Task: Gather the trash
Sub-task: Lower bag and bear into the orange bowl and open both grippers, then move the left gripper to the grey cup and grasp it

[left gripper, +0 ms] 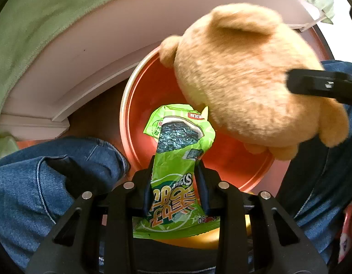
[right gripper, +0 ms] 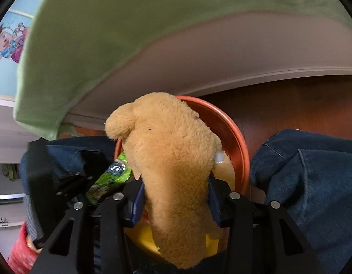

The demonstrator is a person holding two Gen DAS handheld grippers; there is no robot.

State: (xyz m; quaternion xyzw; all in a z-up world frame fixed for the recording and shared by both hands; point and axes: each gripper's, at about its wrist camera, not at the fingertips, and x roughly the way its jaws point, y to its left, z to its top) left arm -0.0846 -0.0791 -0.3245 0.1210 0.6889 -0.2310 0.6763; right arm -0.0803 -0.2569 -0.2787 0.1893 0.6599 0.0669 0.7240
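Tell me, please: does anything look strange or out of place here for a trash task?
Yes. The right gripper is shut on a plush bear, a toy and not trash, held over the orange basin. The left gripper holds a green snack wrapper, which fits the task.

My right gripper (right gripper: 176, 196) is clamped on a tan plush bear (right gripper: 173, 159), held over the orange basin (right gripper: 241, 150). To its left, my left gripper (right gripper: 75, 182) carries a green snack wrapper (right gripper: 112, 175). My jeans (right gripper: 313, 182) flank the basin.
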